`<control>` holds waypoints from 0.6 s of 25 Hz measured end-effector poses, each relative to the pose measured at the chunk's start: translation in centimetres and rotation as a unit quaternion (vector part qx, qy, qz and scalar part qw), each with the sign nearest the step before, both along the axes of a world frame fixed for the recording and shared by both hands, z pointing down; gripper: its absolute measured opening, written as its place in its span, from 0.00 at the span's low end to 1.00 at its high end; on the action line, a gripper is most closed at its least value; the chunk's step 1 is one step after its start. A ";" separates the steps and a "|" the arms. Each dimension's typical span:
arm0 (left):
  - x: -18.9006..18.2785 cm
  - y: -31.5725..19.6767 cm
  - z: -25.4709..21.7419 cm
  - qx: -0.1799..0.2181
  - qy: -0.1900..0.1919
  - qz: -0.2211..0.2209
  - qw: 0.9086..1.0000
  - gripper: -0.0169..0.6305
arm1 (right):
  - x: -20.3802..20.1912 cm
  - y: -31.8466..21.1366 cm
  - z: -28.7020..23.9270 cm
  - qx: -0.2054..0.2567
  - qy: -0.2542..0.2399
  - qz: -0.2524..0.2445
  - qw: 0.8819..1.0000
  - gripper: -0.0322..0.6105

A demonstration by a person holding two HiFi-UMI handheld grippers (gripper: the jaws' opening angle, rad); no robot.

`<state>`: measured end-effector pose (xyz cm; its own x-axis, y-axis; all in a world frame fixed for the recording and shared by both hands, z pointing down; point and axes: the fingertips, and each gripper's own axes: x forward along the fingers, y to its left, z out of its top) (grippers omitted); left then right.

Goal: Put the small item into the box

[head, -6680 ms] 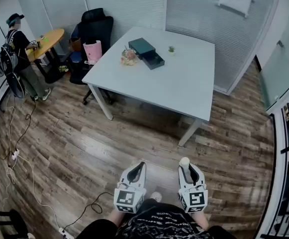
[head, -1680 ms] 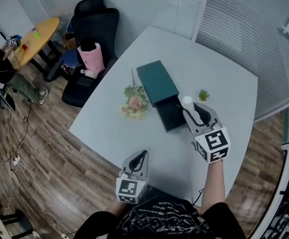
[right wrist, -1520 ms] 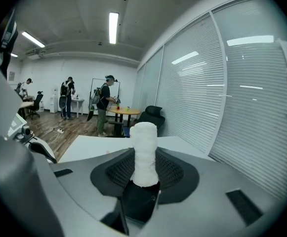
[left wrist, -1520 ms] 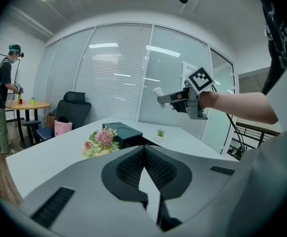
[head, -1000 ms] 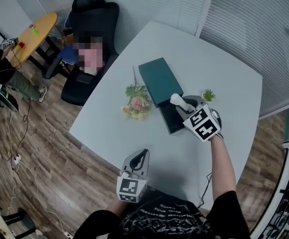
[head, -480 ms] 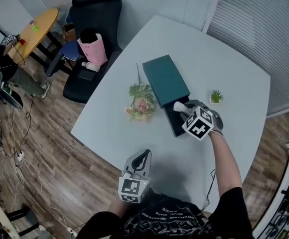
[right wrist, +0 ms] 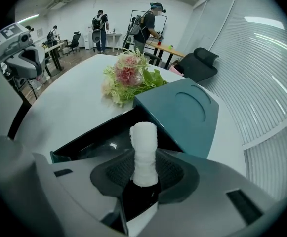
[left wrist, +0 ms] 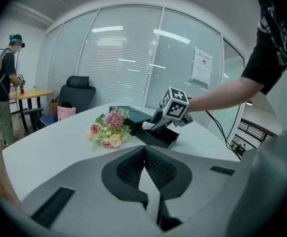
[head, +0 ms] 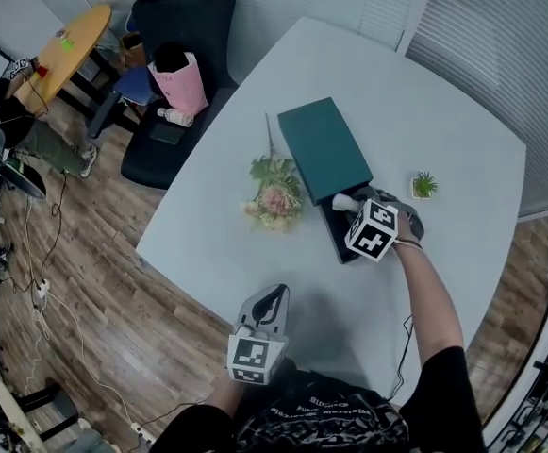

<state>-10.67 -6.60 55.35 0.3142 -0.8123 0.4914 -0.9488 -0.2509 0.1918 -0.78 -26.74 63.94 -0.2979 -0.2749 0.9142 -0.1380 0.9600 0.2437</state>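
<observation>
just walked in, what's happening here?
A person at a white table has a gripper in each hand. The right gripper is clamped on a small white roll and holds it, pointing down, just over the open dark box; the roll is not yet released. The teal lid sits at the box's far end, with flowers beside it. The left gripper is shut and empty, near the table's near edge.

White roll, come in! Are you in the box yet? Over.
Right gripper shut on white roll, over open box. Left gripper shut, empty. Lid aside, nothing blocking.
</observation>
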 end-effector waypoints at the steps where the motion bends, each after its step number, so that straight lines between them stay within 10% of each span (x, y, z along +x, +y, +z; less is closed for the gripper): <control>1: -0.2 0.0 0.1 -0.002 -0.001 -0.002 1.000 0.05 | 0.0 -0.2 0.3 0.001 0.003 -0.002 1.000 0.26; 15: -2.1 0.2 0.9 -0.012 -0.003 -0.031 0.999 0.05 | -0.2 -0.6 1.9 -0.020 0.005 0.005 1.000 0.29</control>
